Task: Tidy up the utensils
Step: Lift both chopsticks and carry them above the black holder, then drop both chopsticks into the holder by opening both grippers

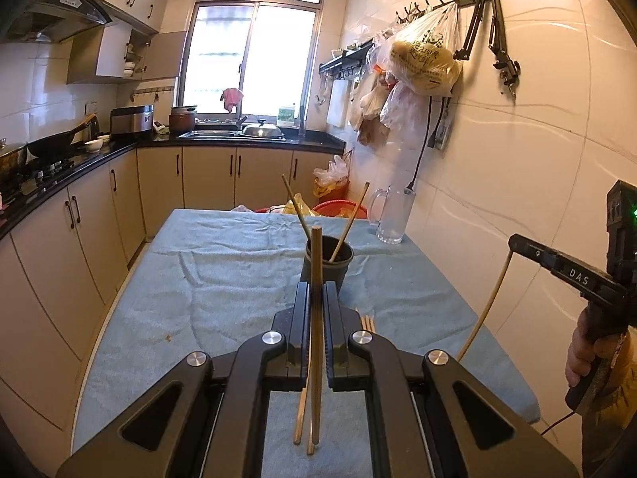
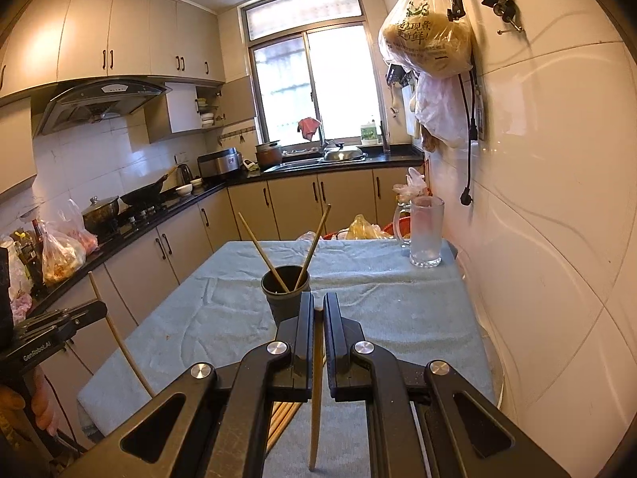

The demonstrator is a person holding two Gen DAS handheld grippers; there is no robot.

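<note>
The dark cup (image 2: pixel 286 294) stands right in front of my right claw (image 2: pixel 318 306), with two sticks (image 2: pixel 262 255) leaning out like a V. The glass mug (image 2: pixel 426 231) sits far back by the wall. The blue worktop (image 2: pixel 191 310) on the left lies bare.

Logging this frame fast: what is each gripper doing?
Left gripper: closed on a chopstick.
Right gripper: closed on a chopstick.

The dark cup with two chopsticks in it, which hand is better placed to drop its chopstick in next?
Probably the left gripper: its chopstick already overlaps the dark cup in its view. The right gripper also holds one, tip short of the cup.
</note>
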